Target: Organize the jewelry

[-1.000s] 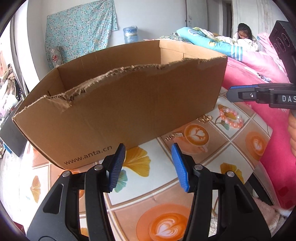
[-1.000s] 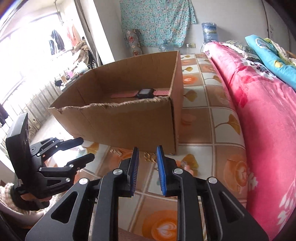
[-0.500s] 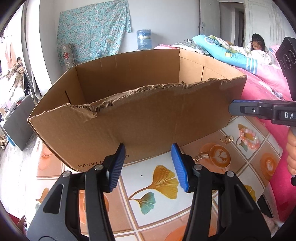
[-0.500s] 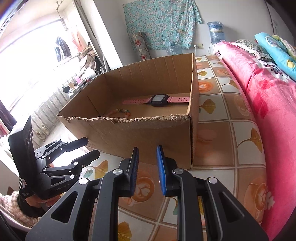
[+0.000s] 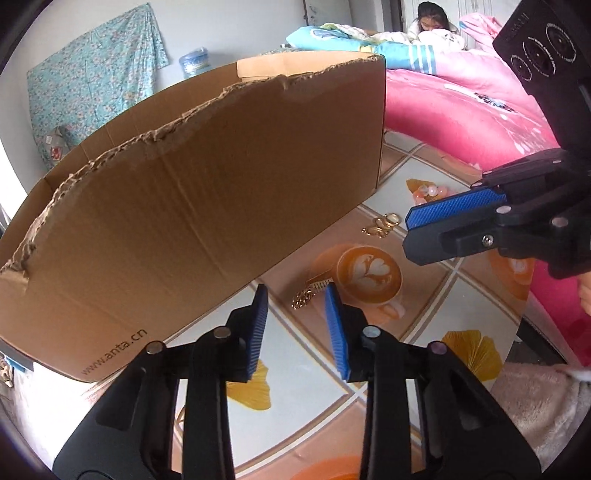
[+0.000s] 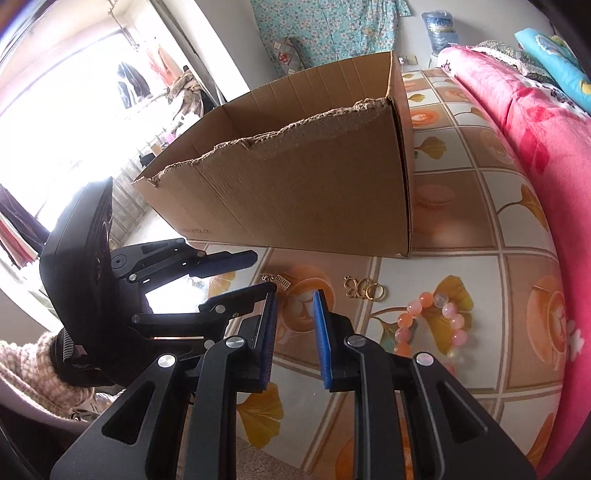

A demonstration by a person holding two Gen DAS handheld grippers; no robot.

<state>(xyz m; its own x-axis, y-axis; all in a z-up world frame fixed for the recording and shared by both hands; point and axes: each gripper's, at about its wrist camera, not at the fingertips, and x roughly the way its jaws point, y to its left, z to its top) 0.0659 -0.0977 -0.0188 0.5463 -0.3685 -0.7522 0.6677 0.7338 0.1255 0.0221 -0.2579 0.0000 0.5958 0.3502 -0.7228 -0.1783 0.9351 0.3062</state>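
Observation:
A torn-rimmed cardboard box (image 5: 207, 206) stands on the patterned tablecloth; it also shows in the right wrist view (image 6: 303, 192). In front of it lie a gold chain (image 5: 308, 293), gold rings and a butterfly charm (image 6: 364, 288), and a pink bead bracelet (image 6: 436, 321). The chain also shows in the right wrist view (image 6: 277, 279). My left gripper (image 5: 295, 321) is open and empty, low over the cloth just short of the chain. My right gripper (image 6: 294, 321) is open and empty, hovering left of the bracelet; it also shows in the left wrist view (image 5: 454, 208).
A pink blanket (image 6: 535, 122) on the bed borders the table's right side. A person (image 5: 428, 14) sits on the bed far behind. A water bottle (image 6: 439, 26) and a floral cloth (image 5: 92, 81) are at the back wall.
Both grippers have dropped lower and come nearer the jewelry in front of the box. The left gripper now has the gold chain just ahead of its fingertips. Both stay open.

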